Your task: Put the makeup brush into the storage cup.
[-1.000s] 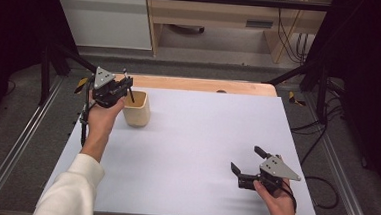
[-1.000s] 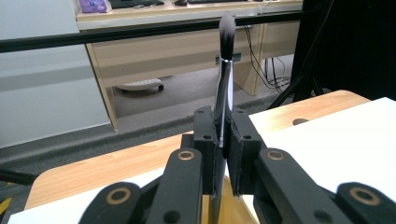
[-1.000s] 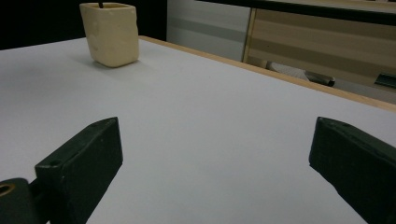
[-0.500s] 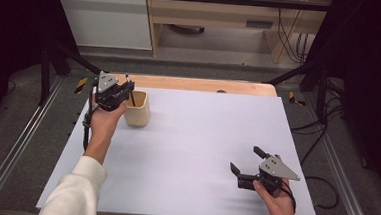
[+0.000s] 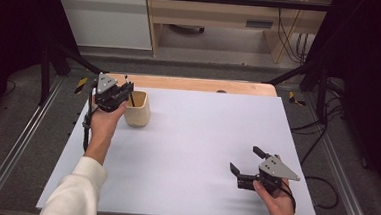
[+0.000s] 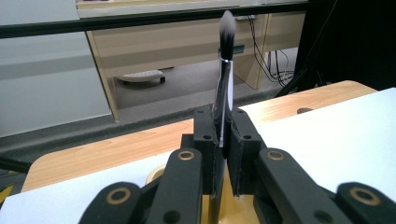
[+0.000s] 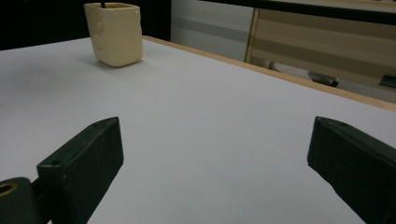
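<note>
Left tongs [image 6: 223,154] clenched on a makeup brush [image 6: 225,70], handle pinched between the two black jaws, dark bristle tip standing upright above them. Held at the far left of the white worktop [image 5: 200,153], just beside and partly over a cream cup [image 5: 138,109]; lower end of the brush reaching down towards the cup's opening, though hard to tell whether touching inside. Left hand [image 5: 105,120] wrapped around the handle, white sleeve [image 5: 73,195] trailing back.

Right tongs [image 5: 244,167] released, jaws spread wide, low over the near right part of the worktop, with nothing between them. Cup well apart from these, far ahead and to their left [image 7: 114,33]. Right hand [image 5: 273,197] gripping from behind.
</note>
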